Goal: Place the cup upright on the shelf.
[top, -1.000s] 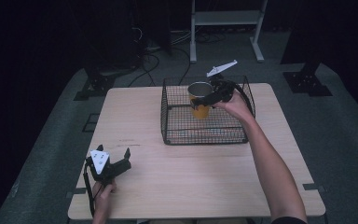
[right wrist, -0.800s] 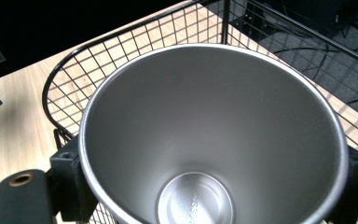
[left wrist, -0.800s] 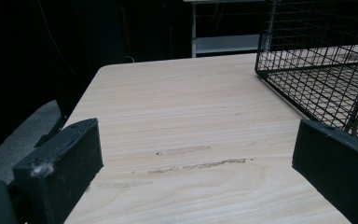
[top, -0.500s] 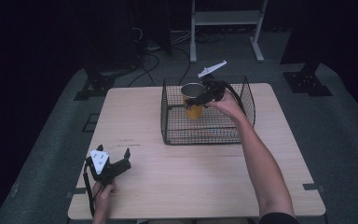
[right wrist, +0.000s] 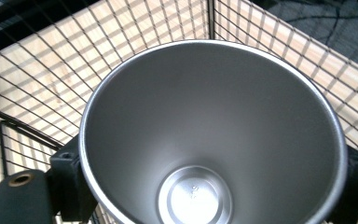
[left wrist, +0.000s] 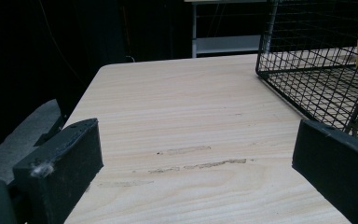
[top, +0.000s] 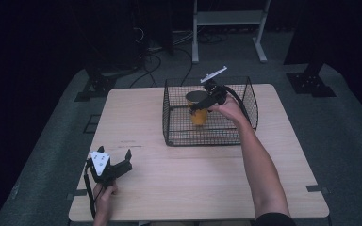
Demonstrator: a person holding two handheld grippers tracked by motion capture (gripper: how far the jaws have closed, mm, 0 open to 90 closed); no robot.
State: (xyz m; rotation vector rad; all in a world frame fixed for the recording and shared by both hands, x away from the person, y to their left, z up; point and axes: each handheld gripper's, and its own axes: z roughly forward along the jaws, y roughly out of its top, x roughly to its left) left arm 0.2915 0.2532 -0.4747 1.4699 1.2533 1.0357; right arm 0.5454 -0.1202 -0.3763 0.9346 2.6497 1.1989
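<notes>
The right gripper (top: 202, 101) clamps a yellow metal cup (top: 198, 112) upright inside the wire basket (top: 207, 136). It looks light, rigid and slippery, best gripped across its sides. The left gripper (top: 118, 165) rests wide open on the tabletop (top: 169, 179).

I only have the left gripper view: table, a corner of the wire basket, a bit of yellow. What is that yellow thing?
Observer: A yellow cup, upright inside the wire basket.
Operator: Is anything holding it?
Observer: Yes, the right hand-held gripper is clamped on it, a jaw on each side near the rim.
Operator: Anything inside the cup?
Observer: No, the right gripper view shows a bare metal interior.
</notes>
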